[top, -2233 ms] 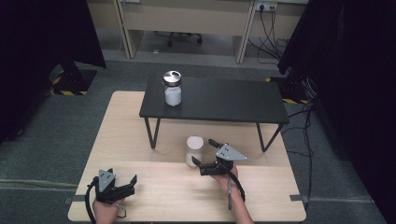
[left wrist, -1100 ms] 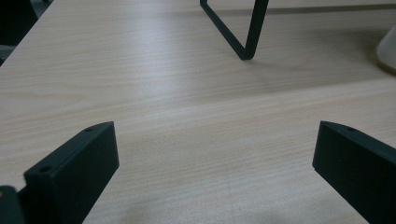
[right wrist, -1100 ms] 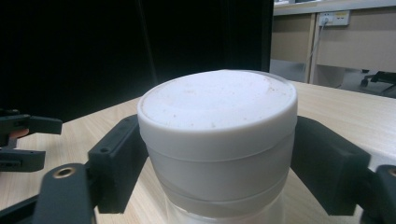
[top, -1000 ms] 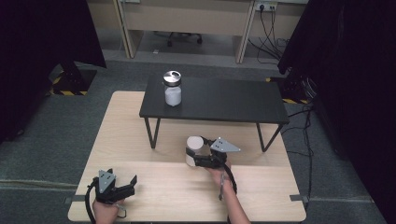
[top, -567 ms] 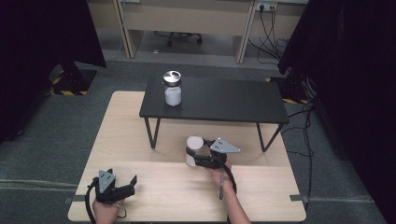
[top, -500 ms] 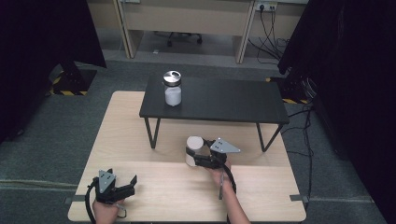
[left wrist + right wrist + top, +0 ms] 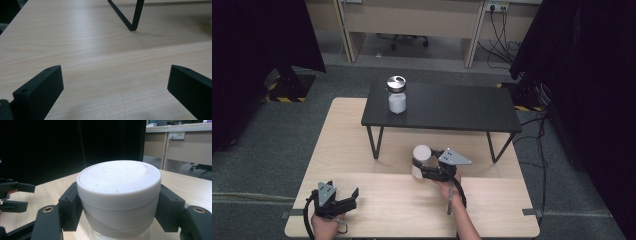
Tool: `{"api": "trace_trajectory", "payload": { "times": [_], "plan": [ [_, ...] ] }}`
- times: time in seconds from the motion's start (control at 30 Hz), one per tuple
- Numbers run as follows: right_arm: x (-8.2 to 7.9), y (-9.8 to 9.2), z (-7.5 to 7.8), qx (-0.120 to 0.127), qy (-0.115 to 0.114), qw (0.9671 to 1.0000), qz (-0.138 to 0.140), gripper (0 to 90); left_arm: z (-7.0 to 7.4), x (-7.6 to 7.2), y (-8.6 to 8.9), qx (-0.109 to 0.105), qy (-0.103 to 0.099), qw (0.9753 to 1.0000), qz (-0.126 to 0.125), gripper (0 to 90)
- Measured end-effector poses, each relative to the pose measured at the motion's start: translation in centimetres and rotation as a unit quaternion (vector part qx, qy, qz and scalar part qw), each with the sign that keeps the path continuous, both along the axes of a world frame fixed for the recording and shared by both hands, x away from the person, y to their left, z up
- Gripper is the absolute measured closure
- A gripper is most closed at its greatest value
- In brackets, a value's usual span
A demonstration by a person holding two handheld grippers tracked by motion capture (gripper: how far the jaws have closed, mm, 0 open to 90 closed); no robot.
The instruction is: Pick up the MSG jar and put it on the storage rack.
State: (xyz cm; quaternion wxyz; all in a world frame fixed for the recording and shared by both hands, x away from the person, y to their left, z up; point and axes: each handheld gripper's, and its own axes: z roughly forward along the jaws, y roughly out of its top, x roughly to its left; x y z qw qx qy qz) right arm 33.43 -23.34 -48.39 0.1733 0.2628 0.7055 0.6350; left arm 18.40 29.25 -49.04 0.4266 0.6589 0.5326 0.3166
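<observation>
Wood of a pale colour makes the big table [image 7: 377, 200], and both of the person's hands rest near its front edge. There are two grippers. The left gripper [image 7: 343, 201] lies low at the front left corner, and its jaws stand wide apart with nothing between them. In the left gripper view you see just bare wood between the two black jaws, and one thin black leg [image 7: 135, 17] of the small table farther off.

A bit farther in, near the middle of the big table, the right gripper [image 7: 424, 171] squeezes a white jar [image 7: 421, 161]. One jaw presses on each side of it, just under the white lid [image 7: 118, 178]. The jar stands straight up on the wood with its lid on top, so its long way runs up and down. The lid is plain, with a few tiny reddish specks. No words or labels can be read on it.

Behind that stands a small black table [image 7: 452, 107] on thin legs, set on top of the wooden one. A second jar [image 7: 396, 94] stands upright on its left part, with a shiny silver lid. It is too small to read any writing on. So there are two jars and two tables.
</observation>
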Motion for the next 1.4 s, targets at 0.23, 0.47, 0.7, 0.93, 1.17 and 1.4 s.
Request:
{"api": "trace_trajectory", "payload": {
  "times": [0.23, 0.47, 0.7, 0.93, 1.17, 1.4],
  "plan": [
    [-1.1, -1.3, 0.6, -0.003, 0.0, 0.9999, -0.015, 33.3, 0.0, 0.0, -0.1, -0.001, 0.0, 1.0, 0.004, 0.0],
    [-2.3, -2.6, 1.1, -0.002, -0.001, 0.9994, -0.035, 33.3, 0.0, 0.0, -0.1, -0.001, 0.002, 1.0, 0.006, 0.0],
    [-3.7, -3.7, 2.0, -0.001, 0.006, 0.9983, -0.058, 33.3, 0.0, -0.1, -0.2, 0.001, -0.001, 1.0, 0.008, 0.0],
    [-5.0, -4.9, 2.5, -0.002, 0.009, 0.9967, -0.08, 33.3, 0.0, -0.1, -0.2, 0.001, 0.0, 1.0, 0.008, 0.0],
    [-6.1, -6.0, 3.4, 0.0, 0.006, 0.9952, -0.098, 33.3, 0.0, -0.1, -0.2, 0.002, 0.0, 1.0, 0.008, 0.0],
    [-6.9, -7.1, 4.5, 0.012, 0.021, 0.9928, -0.117, 33.3, 0.0, -0.1, -0.3, 0.002, 0.0, 1.0, 0.008, 0.0]
  ]
}}
